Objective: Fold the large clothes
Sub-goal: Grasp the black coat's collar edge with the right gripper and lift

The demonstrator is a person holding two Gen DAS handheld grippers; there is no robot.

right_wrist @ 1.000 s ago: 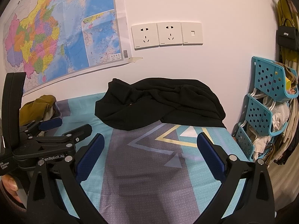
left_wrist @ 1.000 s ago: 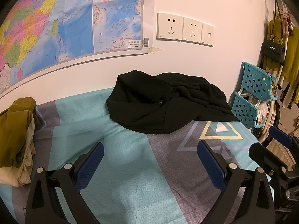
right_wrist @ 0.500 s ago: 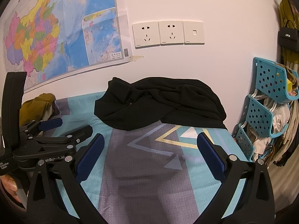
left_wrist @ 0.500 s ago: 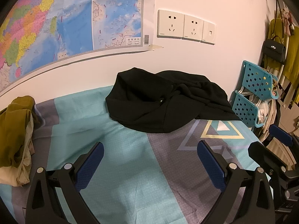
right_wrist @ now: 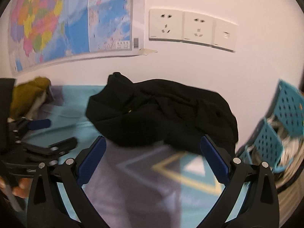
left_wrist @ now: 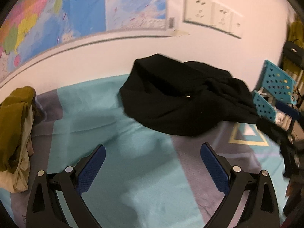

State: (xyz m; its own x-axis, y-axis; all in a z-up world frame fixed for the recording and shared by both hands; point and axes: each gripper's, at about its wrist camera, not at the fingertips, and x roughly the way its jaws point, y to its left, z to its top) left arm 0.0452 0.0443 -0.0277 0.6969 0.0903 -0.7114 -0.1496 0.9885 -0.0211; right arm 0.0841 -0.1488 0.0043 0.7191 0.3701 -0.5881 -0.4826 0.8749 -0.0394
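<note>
A crumpled black garment (left_wrist: pixel 182 98) (right_wrist: pixel 161 114) lies heaped on the bed against the wall, with a small brass snap showing on it. My left gripper (left_wrist: pixel 153 153) is open above the teal sheet, a short way in front of the garment. My right gripper (right_wrist: pixel 153 148) is open too, its blue pads close to the garment's near edge with nothing between them. In the right wrist view the left gripper (right_wrist: pixel 43 133) shows at the left, held by a hand. The right gripper (left_wrist: pixel 281 121) shows blurred at the right edge of the left wrist view.
An olive and beige pile of clothes (left_wrist: pixel 15 129) (right_wrist: pixel 28 96) sits at the bed's left end. The bed sheet (left_wrist: pixel 133 161) is teal and grey with triangles. A teal perforated rack (left_wrist: pixel 271 91) (right_wrist: pixel 281 125) stands right of the bed. A map and wall sockets (right_wrist: pixel 190 30) are above.
Both grippers have moved forward toward the black garment, which now looks larger and nearer. The right gripper has closed in most. Both stay open.
</note>
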